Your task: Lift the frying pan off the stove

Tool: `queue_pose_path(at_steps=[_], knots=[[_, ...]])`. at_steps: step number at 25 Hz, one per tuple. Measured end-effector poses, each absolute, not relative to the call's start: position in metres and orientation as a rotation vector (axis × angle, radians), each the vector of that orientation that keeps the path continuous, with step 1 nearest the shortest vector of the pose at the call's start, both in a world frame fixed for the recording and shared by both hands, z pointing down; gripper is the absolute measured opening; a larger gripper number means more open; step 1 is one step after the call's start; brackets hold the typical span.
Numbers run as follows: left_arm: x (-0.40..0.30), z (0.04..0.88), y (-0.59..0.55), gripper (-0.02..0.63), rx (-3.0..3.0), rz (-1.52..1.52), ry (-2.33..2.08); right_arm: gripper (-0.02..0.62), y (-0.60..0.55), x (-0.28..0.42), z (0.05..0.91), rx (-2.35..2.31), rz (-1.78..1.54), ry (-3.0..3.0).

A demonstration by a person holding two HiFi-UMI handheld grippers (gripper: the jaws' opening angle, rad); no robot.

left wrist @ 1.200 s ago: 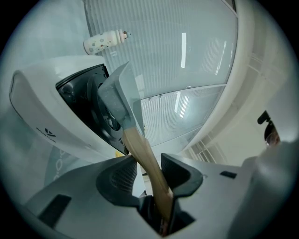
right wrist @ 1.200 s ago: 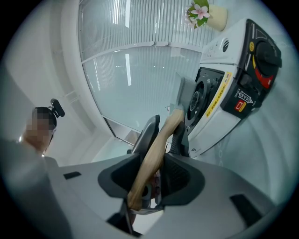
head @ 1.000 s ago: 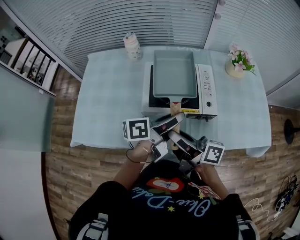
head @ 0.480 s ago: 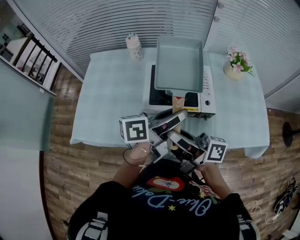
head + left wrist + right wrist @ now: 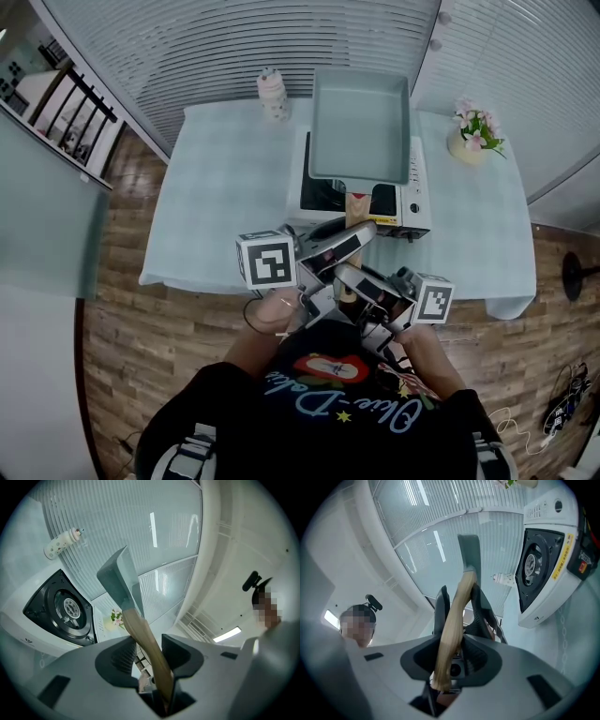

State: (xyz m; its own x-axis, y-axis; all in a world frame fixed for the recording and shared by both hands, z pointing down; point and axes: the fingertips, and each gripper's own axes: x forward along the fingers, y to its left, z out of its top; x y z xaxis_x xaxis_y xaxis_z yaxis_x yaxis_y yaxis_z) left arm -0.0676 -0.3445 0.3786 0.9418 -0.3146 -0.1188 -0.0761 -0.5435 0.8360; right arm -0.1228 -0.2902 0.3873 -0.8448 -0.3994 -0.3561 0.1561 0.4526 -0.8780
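Observation:
The grey rectangular frying pan (image 5: 361, 127) hangs in the air above the white portable stove (image 5: 413, 202), its black burner (image 5: 65, 606) bare below it. The pan's wooden handle (image 5: 356, 208) runs back toward me. My left gripper (image 5: 350, 236) is shut on that handle (image 5: 143, 634), which passes between its jaws toward the pan (image 5: 119, 581). Just behind it, my right gripper (image 5: 347, 278) grips the handle's end (image 5: 452, 620); its jaws have just been closing with the handle between them. The right gripper view shows the pan (image 5: 469, 550) edge-on past the left gripper's jaws.
The stove stands on a table with a pale blue cloth (image 5: 220, 187). A spotted white bottle (image 5: 273, 94) stands at the back left and a vase of flowers (image 5: 473, 131) at the back right. The table's front edge and a wooden floor (image 5: 141, 337) lie below the grippers.
The pan has risen off the stove's burner and now hangs above it. Both grippers have moved up with the handle.

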Motion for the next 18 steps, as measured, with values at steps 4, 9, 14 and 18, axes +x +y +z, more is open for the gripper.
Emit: queue_pose_path(at_steps=[4, 9, 14, 18], knots=[[-0.067, 0.377, -0.344, 0.156, 2.138, -0.317, -0.278, 0.1, -0.29, -0.123, 0.385, -0.169, -1.406, 2.165], [-0.067, 0.374, -0.343, 0.156, 2.14, -0.313, -0.281, 0.094, -0.288, -0.125, 0.378, -0.125, -1.407, 2.143], [-0.067, 0.374, -0.343, 0.156, 2.132, -0.313, -0.279, 0.092, -0.287, -0.125, 0.378, -0.121, -1.422, 2.128], [-0.067, 0.373, -0.344, 0.156, 2.115, -0.322, -0.275, 0.092, -0.287, -0.125, 0.378, -0.128, -1.436, 2.12]])
